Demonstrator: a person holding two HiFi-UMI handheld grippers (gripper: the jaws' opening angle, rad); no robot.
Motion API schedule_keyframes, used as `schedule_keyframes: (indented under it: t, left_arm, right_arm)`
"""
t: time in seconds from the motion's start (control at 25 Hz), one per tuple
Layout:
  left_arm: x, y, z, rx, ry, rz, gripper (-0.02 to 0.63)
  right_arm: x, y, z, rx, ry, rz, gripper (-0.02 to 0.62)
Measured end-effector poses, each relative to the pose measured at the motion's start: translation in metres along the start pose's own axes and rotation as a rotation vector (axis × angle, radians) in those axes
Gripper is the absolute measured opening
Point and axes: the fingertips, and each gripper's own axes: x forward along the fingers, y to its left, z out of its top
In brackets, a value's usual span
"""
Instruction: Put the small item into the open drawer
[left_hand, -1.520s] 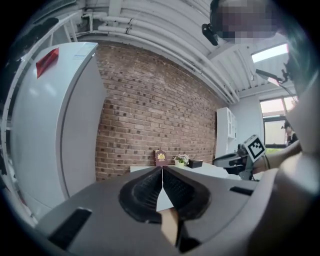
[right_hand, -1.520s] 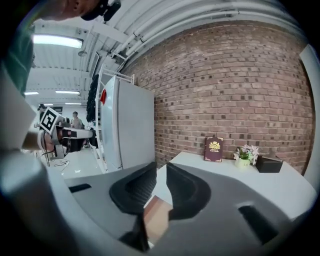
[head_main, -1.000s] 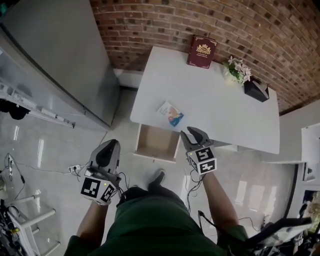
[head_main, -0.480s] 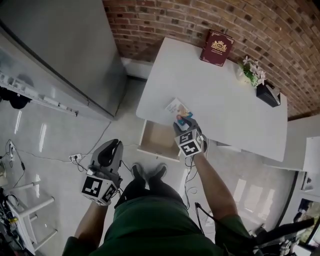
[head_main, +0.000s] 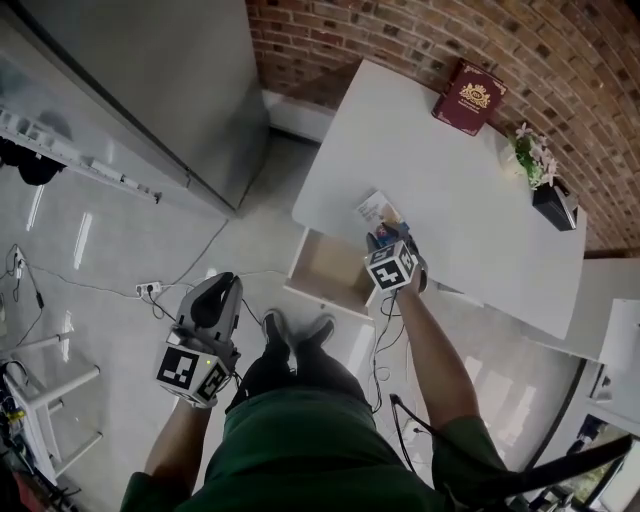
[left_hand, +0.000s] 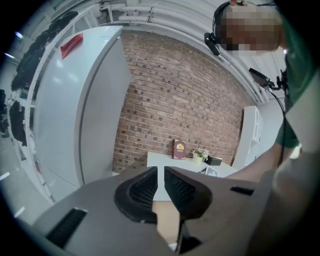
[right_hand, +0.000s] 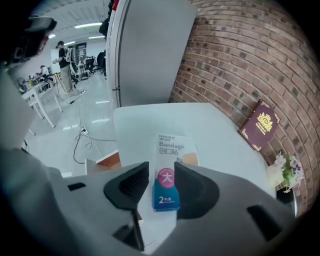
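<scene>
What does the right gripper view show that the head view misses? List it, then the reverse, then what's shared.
Right gripper view only: the right tongs, jaws just opening, astride the bandage pack, whose print is readable. Head view only: the left tongs and the person's shoes. Both: the pack, white table, red book, brick wall.

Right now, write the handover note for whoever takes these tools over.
Left tool: jaws practically together, empty, over the floor away from the table.
Right tool: jaws open, just been opening, astride the near end of the bandage pack; no grip yet.
Things: pack lies flat on the white table near its edge; drawer under that edge stands open, looks empty.
Done: drawer open, right tool lined up.
Left: close on the pack, lift it, set it in the drawer.
</scene>
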Motion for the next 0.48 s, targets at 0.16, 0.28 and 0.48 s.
schedule_keyframes:
  t: [0.16, 0.28, 0.48]
  left_arm:
    - [-0.003, 0.008, -0.003, -0.007, 0.004, 0.006, 0.015]
    - [-0.003, 0.014, -0.007, -0.013, 0.013, 0.004, 0.015]
    - [-0.003, 0.017, -0.015, -0.027, 0.02, -0.012, 0.015]
  right_arm:
    - [0.011, 0.0, -0.004, -0.004, 0.023, -0.02, 0.16]
    - [0.014, -0.002, -0.003, -0.026, 0.034, -0.051, 0.154]
    - [0.017, 0.001, -0.005, -0.1, 0.066, -0.079, 0.143]
